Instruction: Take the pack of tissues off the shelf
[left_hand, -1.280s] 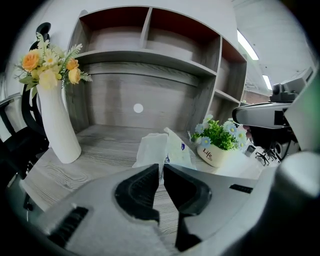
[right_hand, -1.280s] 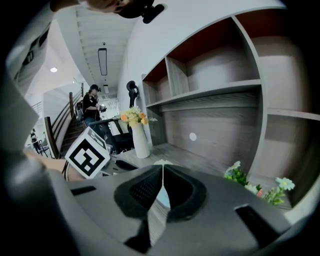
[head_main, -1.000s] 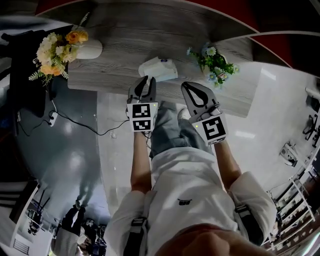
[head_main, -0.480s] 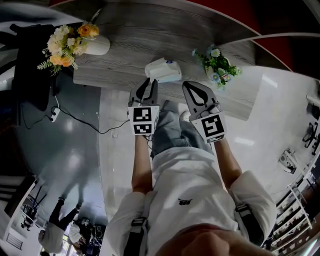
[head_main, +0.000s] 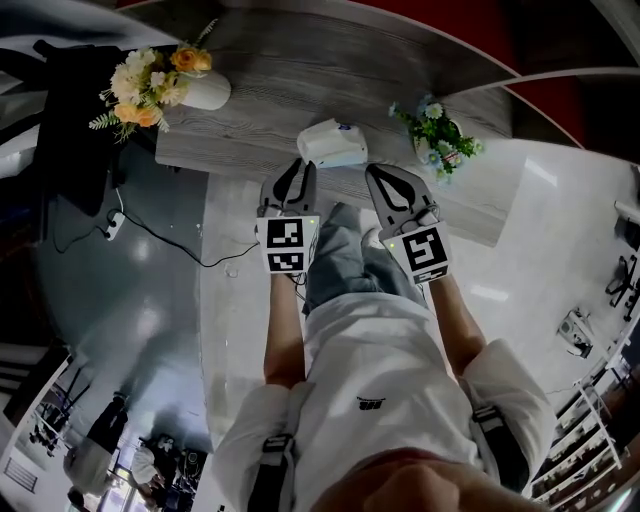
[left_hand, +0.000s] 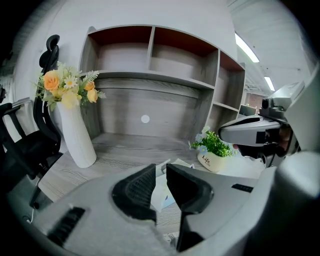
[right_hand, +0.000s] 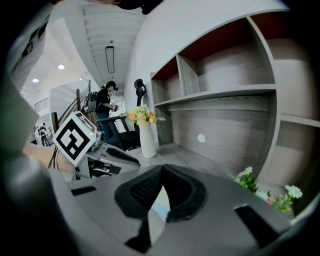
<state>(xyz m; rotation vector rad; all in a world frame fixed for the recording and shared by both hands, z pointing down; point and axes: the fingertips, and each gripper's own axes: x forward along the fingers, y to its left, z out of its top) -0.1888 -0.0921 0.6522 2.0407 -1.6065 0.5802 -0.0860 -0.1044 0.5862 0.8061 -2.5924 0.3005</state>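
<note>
The shelf (left_hand: 145, 82) carries the pack of tissues (head_main: 333, 143) on its bottom board, at the front edge. Left of the pack, a white vase (head_main: 205, 92) holds yellow and orange flowers (head_main: 150, 80). Right of it, a small pot (left_hand: 212, 161) holds a green plant (head_main: 440, 130). The left gripper (head_main: 293, 168), just before the pack, has jaws a slit apart with nothing between. The right gripper (head_main: 378, 172) has its jaws pressed together. Judgement: a sound grasp needs wider jaws set squarely across the soft pack.

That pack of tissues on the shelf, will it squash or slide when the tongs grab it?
It would probably squash: the pack of tissues looks soft and puffy, with rounded edges. It is likely light and lies low, so a nudge might slide it across the wooden shelf rather than tip it.
</note>
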